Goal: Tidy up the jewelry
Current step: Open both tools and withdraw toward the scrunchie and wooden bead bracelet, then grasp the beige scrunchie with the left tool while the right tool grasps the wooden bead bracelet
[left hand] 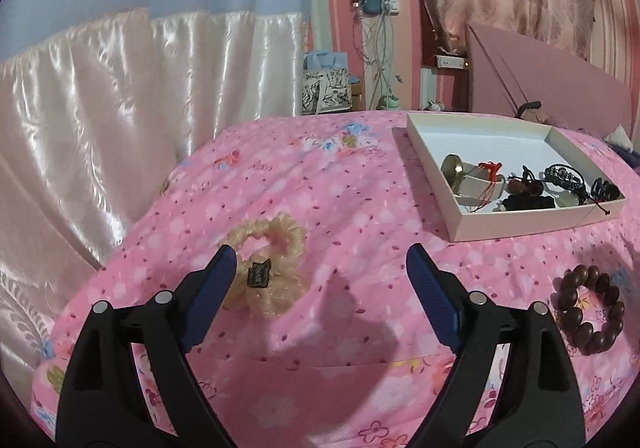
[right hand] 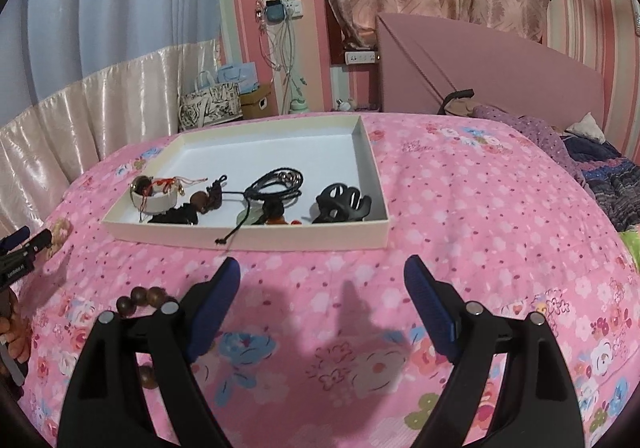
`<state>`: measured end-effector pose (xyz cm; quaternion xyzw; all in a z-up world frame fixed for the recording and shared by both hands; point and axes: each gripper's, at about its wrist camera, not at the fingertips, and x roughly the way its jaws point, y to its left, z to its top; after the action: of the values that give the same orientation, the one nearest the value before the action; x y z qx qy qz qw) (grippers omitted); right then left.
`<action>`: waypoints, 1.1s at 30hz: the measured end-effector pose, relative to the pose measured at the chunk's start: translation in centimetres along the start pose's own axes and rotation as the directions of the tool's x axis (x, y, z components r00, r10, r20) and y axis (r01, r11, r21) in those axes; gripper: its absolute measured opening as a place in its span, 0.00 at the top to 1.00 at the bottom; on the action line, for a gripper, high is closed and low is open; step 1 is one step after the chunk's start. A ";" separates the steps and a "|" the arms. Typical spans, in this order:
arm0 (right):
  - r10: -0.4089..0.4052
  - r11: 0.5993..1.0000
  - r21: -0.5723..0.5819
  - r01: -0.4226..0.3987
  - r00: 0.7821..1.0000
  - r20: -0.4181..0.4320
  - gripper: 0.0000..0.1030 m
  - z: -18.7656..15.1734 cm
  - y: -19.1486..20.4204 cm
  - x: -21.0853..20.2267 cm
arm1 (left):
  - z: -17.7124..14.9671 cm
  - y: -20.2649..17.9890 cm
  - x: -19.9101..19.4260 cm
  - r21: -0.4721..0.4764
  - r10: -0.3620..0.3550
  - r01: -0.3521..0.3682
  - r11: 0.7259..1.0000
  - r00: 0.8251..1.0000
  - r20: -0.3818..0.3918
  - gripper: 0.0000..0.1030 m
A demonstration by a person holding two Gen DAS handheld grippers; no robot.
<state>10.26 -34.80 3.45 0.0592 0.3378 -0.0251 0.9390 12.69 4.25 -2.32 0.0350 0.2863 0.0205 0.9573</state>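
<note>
Left wrist view shows the left gripper (left hand: pixel 320 268) spread wide and empty beside the cream scrunchie (left hand: pixel 266 268), likely the next pick for the white tray (left hand: pixel 516 226), while the right gripper (right hand: pixel 322 280) also gapes empty near the bead bracelet (left hand: pixel 588 316).

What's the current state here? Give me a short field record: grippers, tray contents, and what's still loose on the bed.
left gripper: open, empty, above the quilt
right gripper: open, empty, facing the tray
shallow white cardboard tray: on the pink floral quilt
in tray: black plastic claw hair clip, black cord necklace, white bangle with red string, other small pieces
loose on quilt: cream fuzzy scrunchie by the left gripper's left finger; brown wooden bead bracelet to its right
remaining: the two loose pieces are not yet in the tray
</note>
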 end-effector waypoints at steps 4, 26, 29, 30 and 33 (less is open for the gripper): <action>-0.006 1.000 0.002 0.006 1.000 -0.014 0.18 -0.5 0.0 0.3 | -0.1 0.2 0.4 -0.010 -0.009 0.009 1.000 1.000 -0.011 0.16; 0.127 0.992 -0.011 -0.129 0.986 -0.110 0.18 -2.0 2.1 0.3 | -0.2 0.5 0.6 -0.020 -0.042 0.041 0.999 0.997 -0.069 0.16; 0.158 0.984 -0.056 -0.167 0.977 -0.140 0.18 -2.5 4.3 0.7 | -0.4 1.9 0.4 -0.039 -0.049 0.045 0.998 0.994 -0.099 0.16; 0.165 0.981 -0.079 -0.178 0.975 -0.149 0.18 -2.5 5.2 1.0 | -0.5 2.2 0.5 -0.037 -0.050 0.046 0.998 0.992 -0.112 0.16; 0.153 0.974 -0.139 -0.179 0.972 -0.179 0.18 -2.7 7.7 2.0 | -1.0 3.2 0.7 -0.018 -0.068 0.066 0.998 0.988 -0.137 0.16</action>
<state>10.79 -26.84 0.86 0.0164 0.4102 0.0851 0.9079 12.72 7.58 -3.27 0.0173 0.3526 -0.0075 0.9356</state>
